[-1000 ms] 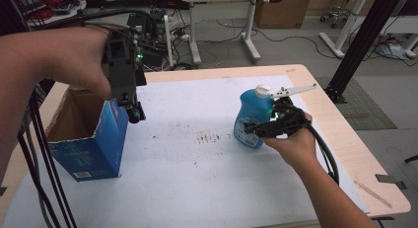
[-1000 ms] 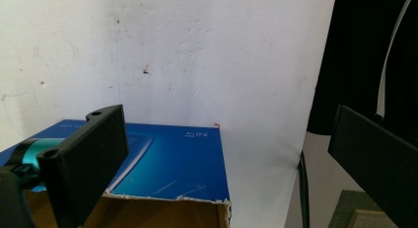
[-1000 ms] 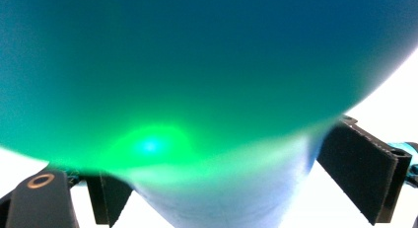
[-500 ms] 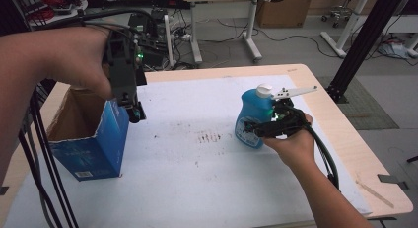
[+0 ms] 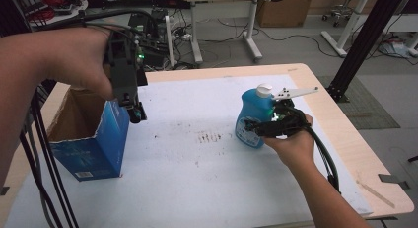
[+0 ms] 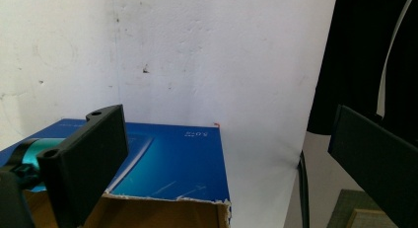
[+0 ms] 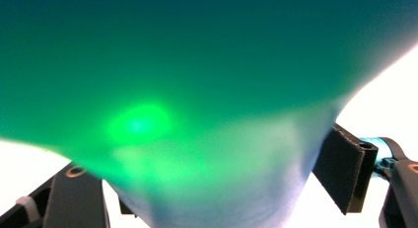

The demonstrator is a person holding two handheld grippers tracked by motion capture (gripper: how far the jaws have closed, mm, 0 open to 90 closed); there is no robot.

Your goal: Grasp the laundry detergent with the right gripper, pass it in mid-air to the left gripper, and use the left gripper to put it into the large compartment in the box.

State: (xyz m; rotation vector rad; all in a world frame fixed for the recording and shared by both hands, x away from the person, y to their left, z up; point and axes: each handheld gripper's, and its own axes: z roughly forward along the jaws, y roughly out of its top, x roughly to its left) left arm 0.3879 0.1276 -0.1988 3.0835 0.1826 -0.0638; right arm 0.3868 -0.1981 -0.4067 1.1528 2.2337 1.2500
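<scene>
Blue bottle point(image 5: 254, 120) with white cap upright on the white sheet point(image 5: 197, 188), right of centre, well in from the table's right edge point(image 5: 389, 183) and near its far edge. Right gripper point(image 5: 261, 128) at the bottle's right side, jaws on either side of the lower body and just been closing; in the right gripper view the bottle point(image 7: 197, 90) fills the gap between them, the right-hand pad just beside its flank, the other mostly hidden; firm contact not clear.

Left gripper point(image 5: 137, 112) pointing down at the far right corner of the open blue box point(image 5: 91, 149), jaws wide apart with nothing between them. In the left gripper view, one jaw over the box's torn cardboard rim point(image 6: 167, 198), the other past it, above the sheet's edge. Box standing at the table's left, close to the left edge.

Wide bare stretch of sheet between box and bottle, lightly smudged in the middle point(image 5: 209, 137). Open room also along the near side, between the forearms.
</scene>
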